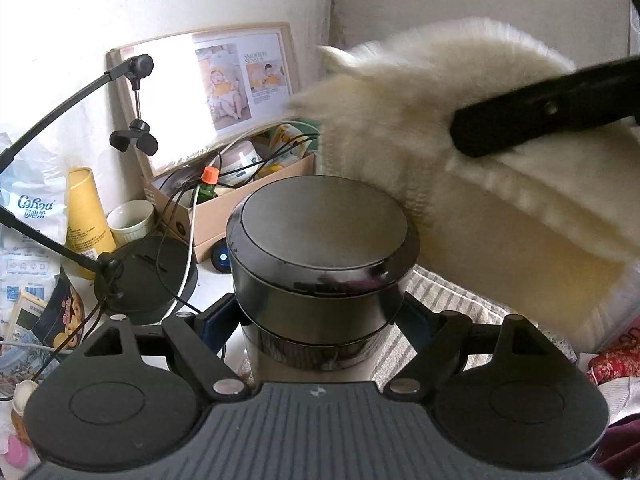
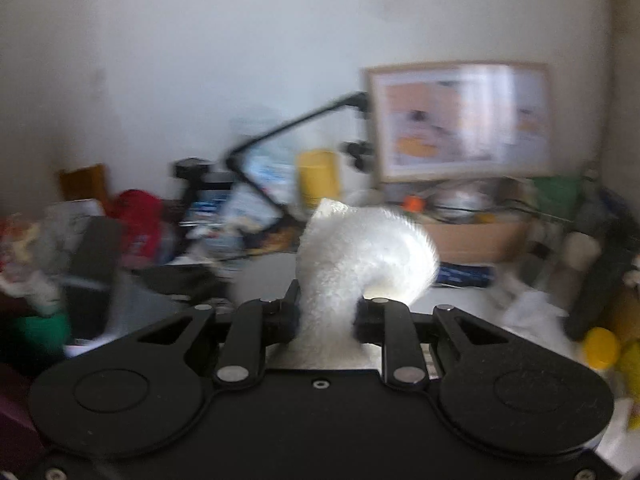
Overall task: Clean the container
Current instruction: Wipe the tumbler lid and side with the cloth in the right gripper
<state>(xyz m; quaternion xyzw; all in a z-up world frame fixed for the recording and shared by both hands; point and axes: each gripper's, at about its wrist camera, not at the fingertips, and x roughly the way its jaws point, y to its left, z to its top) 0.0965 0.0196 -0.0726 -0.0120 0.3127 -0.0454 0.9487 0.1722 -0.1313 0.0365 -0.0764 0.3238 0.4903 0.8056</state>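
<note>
1. My left gripper [image 1: 322, 312] is clamped on one dark cylindrical container [image 1: 320, 256], its two fingers pressed against the container's opposite sides below the lid band.
2. The container stands upright in the middle of the left wrist view, its one flat round lid [image 1: 324, 226] closed on top. A striped cloth [image 1: 444, 300] lies under and to the right of it.
3. My right gripper [image 2: 326, 316] is closed on one fluffy cream cloth [image 2: 360, 260], which bulges up and curls over to the right between the two fingers.
4. In the left wrist view the same cream cloth [image 1: 460, 168] fills the upper right, up behind the lid's far right rim; whether it touches the lid I cannot tell. One black finger [image 1: 540, 108] of my right gripper crosses over it.
5. On the counter [image 1: 212, 280] left of the container I count one yellow tube [image 1: 86, 216], one pale cup [image 1: 130, 222] just beside it, and one black jointed stand [image 1: 140, 276] on a round base.
6. Behind sit one cardboard box [image 1: 240, 196] full of cables and small items, one bottle with an orange cap [image 1: 210, 176] in it, and one framed photo print [image 1: 208, 92] leaning on the wall.
7. The right wrist view is blurred; the clutter there cannot be counted.
</note>
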